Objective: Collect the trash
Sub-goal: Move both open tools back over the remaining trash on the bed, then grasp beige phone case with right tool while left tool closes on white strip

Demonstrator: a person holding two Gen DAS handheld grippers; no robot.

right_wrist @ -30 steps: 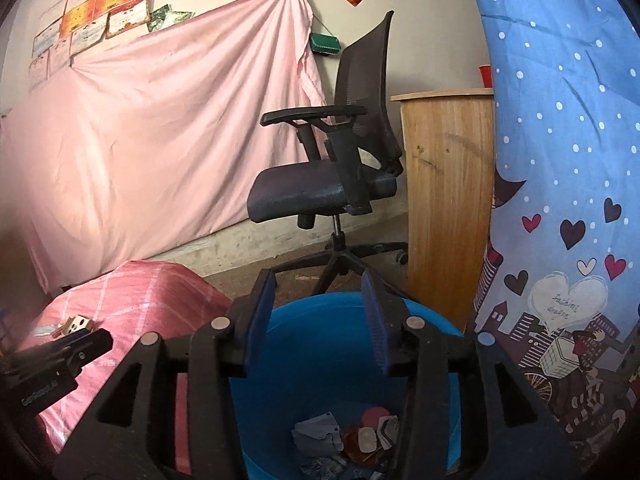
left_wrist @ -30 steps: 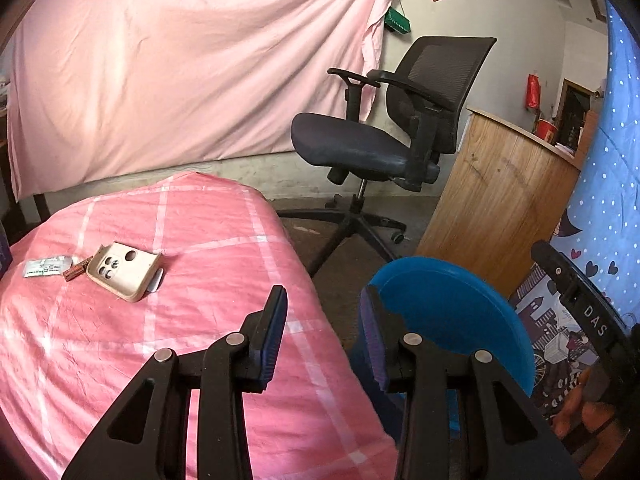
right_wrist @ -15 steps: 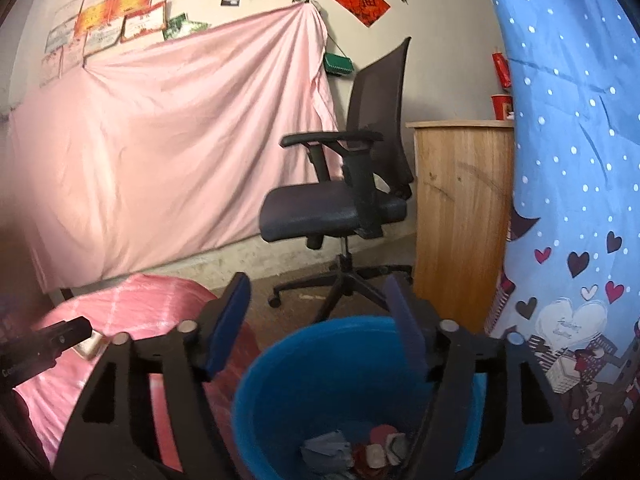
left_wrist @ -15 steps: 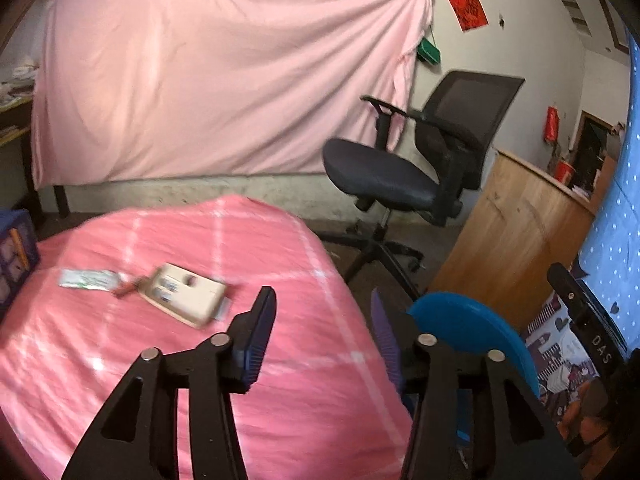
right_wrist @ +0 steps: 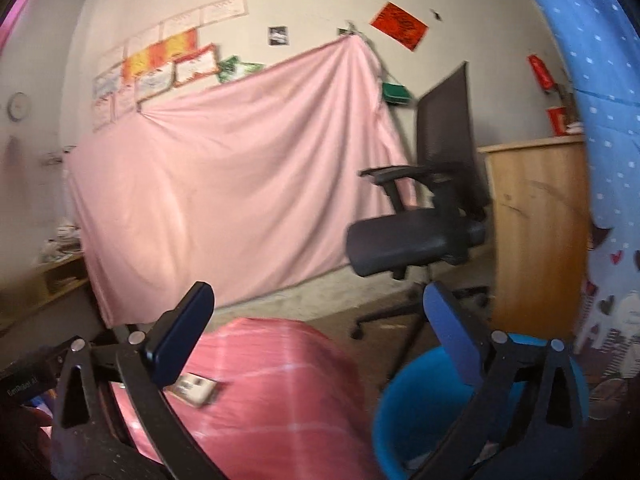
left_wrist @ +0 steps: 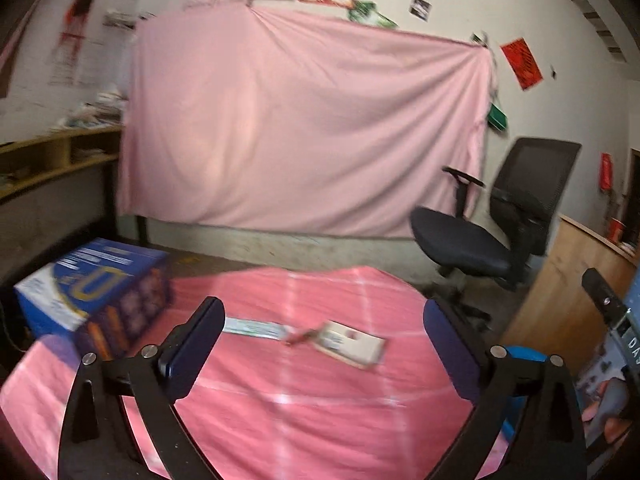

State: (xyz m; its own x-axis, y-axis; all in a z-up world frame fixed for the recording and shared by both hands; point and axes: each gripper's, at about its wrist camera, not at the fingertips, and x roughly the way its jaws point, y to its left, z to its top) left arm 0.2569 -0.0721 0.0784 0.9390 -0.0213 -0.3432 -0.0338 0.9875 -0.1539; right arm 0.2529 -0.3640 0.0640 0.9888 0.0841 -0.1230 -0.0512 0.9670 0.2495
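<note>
Ahead of left gripper [left_wrist: 322, 334], fingers spread wide and holding nothing: beige card-like trash [left_wrist: 352, 346], thin wrapper [left_wrist: 254, 328] just beside it, both on pink-covered table [left_wrist: 280, 400]. Right gripper [right_wrist: 316, 332] equally wide apart, empty, above blue bin [right_wrist: 420, 412] beside table. Behind: black office chair [right_wrist: 424, 236].

Your left tool [left_wrist: 322, 330] is a black angular frame with silver round screws at the joints and dark blue fingers [left_wrist: 192, 350]. Your right tool [right_wrist: 316, 330] matches it: black arms, silver screws, brighter blue fingers [right_wrist: 450, 332], and white lettering, too blurred to read, at 8 o'clock.
</note>
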